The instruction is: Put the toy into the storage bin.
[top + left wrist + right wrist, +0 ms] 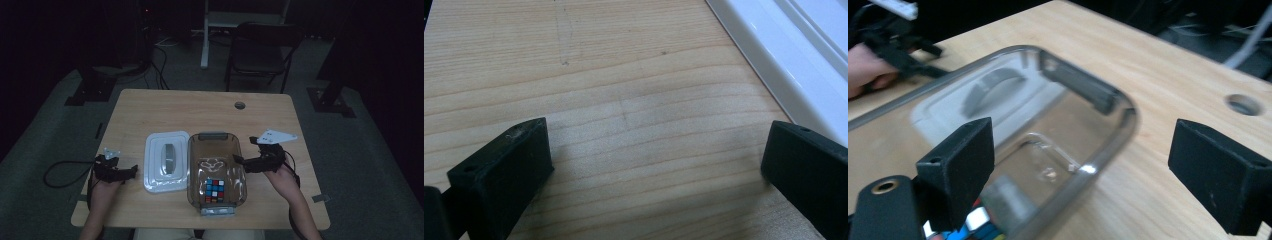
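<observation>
- Right now the right gripper (239, 160) hangs at the right rim of the clear container (235, 165), its jaws spread wide with nothing between them; in the right gripper view one jaw stands over the container's inside and the other over bare wood outside the rim.
- Inside that container, at the end nearest the person, lies a colour-tiled puzzle cube (214, 190), and the same cube (979, 225) peeks out just under the near jaw in the right gripper view.
- Over on the other side, the left gripper (131, 170) rests low on the table (150, 107), jaws apart and empty, aimed at the white lid (166, 161).
- That lid lies flat, touching or just beside the container's left wall, its edge (774, 60) close to one jaw of the left gripper.
- Farther off, a round hole (240, 105) sits in the tabletop, and a dark chair (260, 50) stands beyond the far edge.
</observation>
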`<action>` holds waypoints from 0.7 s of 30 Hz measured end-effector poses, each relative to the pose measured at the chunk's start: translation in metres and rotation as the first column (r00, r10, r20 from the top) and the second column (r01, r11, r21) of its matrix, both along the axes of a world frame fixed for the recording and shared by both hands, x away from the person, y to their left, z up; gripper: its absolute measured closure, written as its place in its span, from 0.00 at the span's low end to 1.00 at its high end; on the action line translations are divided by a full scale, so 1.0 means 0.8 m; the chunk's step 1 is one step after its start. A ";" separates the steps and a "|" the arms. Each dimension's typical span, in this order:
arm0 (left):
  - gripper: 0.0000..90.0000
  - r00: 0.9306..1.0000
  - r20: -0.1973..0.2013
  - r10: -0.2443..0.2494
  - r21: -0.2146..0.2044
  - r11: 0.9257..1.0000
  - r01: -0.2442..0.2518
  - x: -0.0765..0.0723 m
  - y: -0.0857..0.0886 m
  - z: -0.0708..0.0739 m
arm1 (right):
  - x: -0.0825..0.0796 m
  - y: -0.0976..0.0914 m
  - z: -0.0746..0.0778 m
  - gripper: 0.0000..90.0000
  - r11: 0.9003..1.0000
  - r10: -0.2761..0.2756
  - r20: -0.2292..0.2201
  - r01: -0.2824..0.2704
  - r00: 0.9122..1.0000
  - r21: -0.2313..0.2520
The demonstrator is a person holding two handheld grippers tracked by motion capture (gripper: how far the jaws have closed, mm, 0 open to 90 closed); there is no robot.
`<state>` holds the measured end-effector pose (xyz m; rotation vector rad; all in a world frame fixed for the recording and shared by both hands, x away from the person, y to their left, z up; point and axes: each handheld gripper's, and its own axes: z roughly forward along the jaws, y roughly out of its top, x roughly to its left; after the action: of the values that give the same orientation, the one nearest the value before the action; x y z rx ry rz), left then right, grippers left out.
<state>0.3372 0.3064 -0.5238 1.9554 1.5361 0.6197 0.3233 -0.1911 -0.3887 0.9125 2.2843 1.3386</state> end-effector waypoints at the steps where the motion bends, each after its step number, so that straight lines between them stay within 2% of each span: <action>1: 0.01 1.000 0.000 0.000 0.000 1.000 0.000 0.000 0.000 0.000 | 0.000 -0.003 -0.002 0.13 1.000 -0.016 0.006 0.016 1.000 0.004; 4: 0.01 1.000 0.000 0.000 0.000 1.000 0.000 0.000 0.000 0.000 | -0.002 -0.013 -0.007 0.13 0.998 -0.054 0.028 0.053 0.998 0.017; 6: 0.01 1.000 -0.002 0.000 0.000 1.000 0.000 0.000 0.000 0.000 | -0.003 -0.021 -0.011 0.13 0.997 -0.068 0.025 0.067 0.997 0.035; 8: 0.01 1.000 -0.001 -0.001 0.000 1.000 0.001 0.000 0.000 0.000 | -0.006 -0.028 -0.015 0.13 0.993 -0.112 0.059 0.110 0.992 0.047; 10: 0.01 1.000 -0.002 -0.001 0.000 1.000 0.001 0.000 0.000 0.000 | -0.007 -0.036 -0.020 0.13 0.989 -0.137 0.067 0.132 0.988 0.072; 11: 0.01 1.000 -0.002 -0.001 0.000 1.000 0.001 0.000 0.000 0.000 | -0.009 -0.040 -0.022 0.13 0.984 -0.166 0.086 0.159 0.982 0.076; 12: 0.01 1.000 -0.002 -0.001 0.000 1.000 0.001 0.000 0.000 0.000 | -0.009 -0.040 -0.022 0.13 0.984 -0.166 0.086 0.159 0.982 0.076; 15: 0.01 1.000 -0.001 0.000 0.000 1.000 0.000 0.000 0.000 0.000 | -0.009 -0.055 -0.034 0.13 0.974 -0.213 0.068 0.205 0.975 0.098; 18: 0.01 1.000 -0.001 0.000 0.000 1.000 0.000 0.000 0.000 0.000 | -0.010 -0.063 -0.047 0.13 0.967 -0.243 0.059 0.237 0.968 0.089; 21: 0.01 1.000 -0.001 -0.001 0.000 1.000 0.001 0.000 0.000 0.000 | -0.013 -0.068 -0.062 0.15 0.956 -0.288 0.066 0.282 0.955 0.084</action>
<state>0.3371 0.3064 -0.5236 1.9567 1.5360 0.6183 0.3132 -0.2455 -0.4379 1.1441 1.9666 1.3121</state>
